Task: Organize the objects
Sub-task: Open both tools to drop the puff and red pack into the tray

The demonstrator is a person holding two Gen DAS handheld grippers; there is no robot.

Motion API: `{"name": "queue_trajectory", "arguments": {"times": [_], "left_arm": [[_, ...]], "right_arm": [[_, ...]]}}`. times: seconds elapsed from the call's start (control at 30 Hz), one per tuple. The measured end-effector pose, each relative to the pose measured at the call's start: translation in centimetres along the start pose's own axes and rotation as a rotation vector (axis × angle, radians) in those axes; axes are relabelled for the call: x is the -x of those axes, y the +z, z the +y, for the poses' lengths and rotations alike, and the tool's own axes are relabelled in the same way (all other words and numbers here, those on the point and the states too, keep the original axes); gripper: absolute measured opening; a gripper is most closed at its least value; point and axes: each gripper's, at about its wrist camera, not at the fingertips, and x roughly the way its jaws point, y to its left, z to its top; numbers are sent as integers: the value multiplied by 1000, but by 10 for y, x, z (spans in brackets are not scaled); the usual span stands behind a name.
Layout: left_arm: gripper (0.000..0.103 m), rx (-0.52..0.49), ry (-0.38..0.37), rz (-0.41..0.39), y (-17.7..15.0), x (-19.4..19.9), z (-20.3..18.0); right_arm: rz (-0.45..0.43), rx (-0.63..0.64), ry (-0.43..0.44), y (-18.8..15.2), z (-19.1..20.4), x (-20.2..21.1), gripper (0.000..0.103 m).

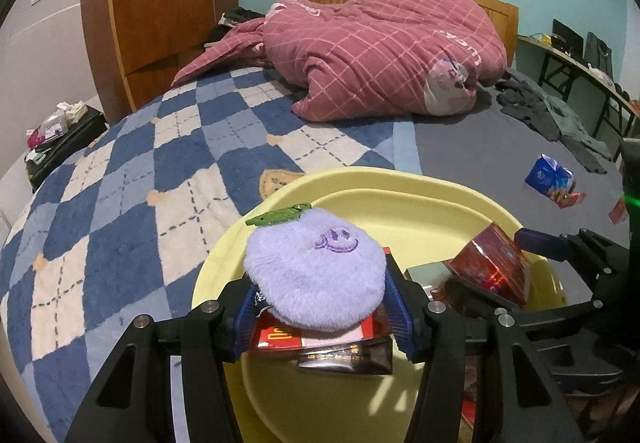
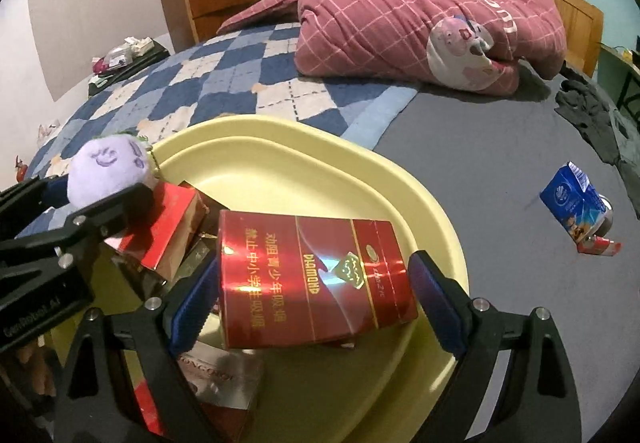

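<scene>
Loading the yellow tray (image 1: 400, 183): left hand-held gripper (image 1: 320, 317) grasps the purple plush toy (image 1: 316, 267), right hand-held gripper (image 2: 310, 283) loosely brackets the red box (image 2: 312, 279); both probably need releasing next.

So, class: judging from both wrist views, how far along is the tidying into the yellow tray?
Done: several boxes already lie in the yellow tray. In hand: the left tongs grip the purple plush over the tray; the red Diamond box sits between the right tongs, though a firm grip is unclear. Left: the blue carton and a small red item beside it remain on the grey sheet.
</scene>
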Motion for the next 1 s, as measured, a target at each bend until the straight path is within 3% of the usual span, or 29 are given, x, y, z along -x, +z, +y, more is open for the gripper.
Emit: {"name": "queue_trajectory", "arguments": {"times": [0.17, 0.27, 0.63, 0.73, 0.8, 0.87, 0.93, 1.0], "left_arm": [[55, -14, 12, -8, -2, 3, -5], [55, -21, 14, -13, -4, 3, -9], [56, 11, -20, -6, -1, 7, -4], [56, 29, -24, -3, -1, 9, -3], [57, 38, -30, -1, 0, 10, -1], [70, 46, -27, -4, 0, 11, -1], [95, 67, -15, -30, 0, 17, 0], [99, 86, -14, -49, 0, 22, 2]], "right_arm": [[38, 28, -21, -2, 5, -8, 91], [101, -34, 59, 0, -7, -17, 89], [84, -38, 58, -3, -7, -14, 85], [84, -27, 58, -2, -6, -11, 88], [86, -8, 68, -4, -3, -10, 97], [85, 5, 81, -6, 0, -8, 103], [76, -1, 85, -6, 1, -4, 103], [69, -12, 95, -7, 1, 0, 103]]}}
